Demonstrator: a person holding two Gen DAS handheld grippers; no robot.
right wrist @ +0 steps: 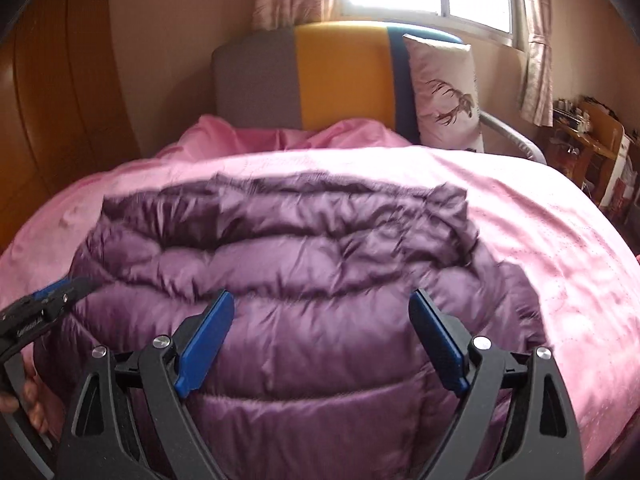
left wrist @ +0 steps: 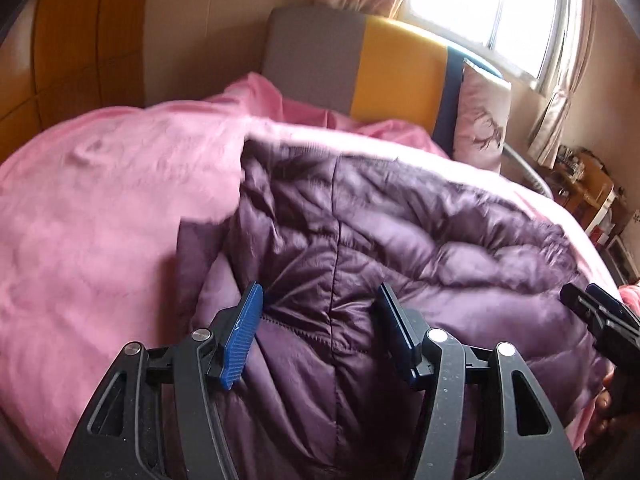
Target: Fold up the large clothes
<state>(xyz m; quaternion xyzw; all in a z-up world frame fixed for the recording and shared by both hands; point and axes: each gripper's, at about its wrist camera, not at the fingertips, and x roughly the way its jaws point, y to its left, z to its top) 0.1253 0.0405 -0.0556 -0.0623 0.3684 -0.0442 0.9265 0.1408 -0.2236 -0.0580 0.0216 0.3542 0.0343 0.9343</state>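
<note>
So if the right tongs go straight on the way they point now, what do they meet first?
Most likely the puffy purple quilted jacket spread on the pink bedcover. The open right tongs aim down onto its middle, though depth is hard to judge.

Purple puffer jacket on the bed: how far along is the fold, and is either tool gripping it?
Done: the purple puffer jacket lies on the pink bedspread in a compact, roughly rectangular bundle, so at least one fold looks made. In hand: nothing; the left tool and right tool hover open above it, pads clear of fabric. Left: probably another fold or tidying the wrinkled far edge.
</note>
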